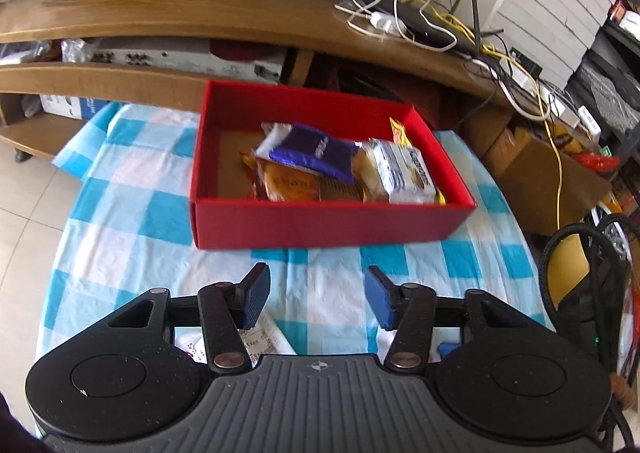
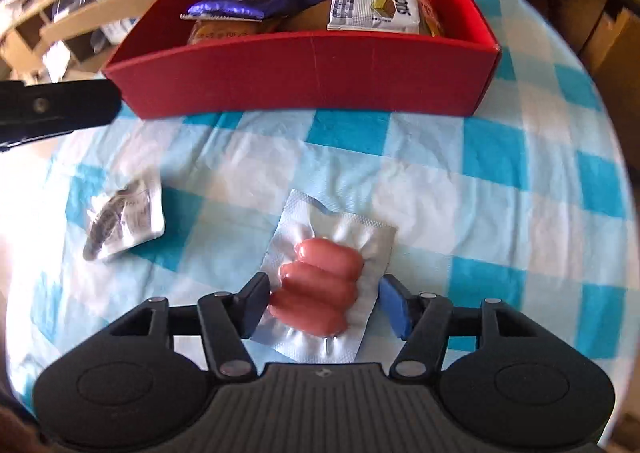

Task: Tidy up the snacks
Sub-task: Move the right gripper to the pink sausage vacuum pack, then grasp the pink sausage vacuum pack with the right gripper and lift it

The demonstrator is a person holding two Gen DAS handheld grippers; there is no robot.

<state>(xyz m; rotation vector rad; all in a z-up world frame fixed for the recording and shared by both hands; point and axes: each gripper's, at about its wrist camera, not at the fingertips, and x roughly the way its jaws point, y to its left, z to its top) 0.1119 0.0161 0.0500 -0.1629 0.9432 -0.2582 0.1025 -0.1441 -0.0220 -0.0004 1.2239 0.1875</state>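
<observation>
Red box (image 2: 304,73) as landmark: the right gripper (image 2: 320,303) tilts steeply down in front of it, jaws apart, straddling a clear vacuum pack of three pink sausages (image 2: 320,285) on the checked cloth (image 2: 480,181); contact is unclear. The left gripper (image 1: 318,301) hovers before the box, jaws apart, empty.

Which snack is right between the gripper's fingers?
The sausage pack, pink sausages in clear wrap, between the right gripper fingers. The silver packet lies off left.
</observation>
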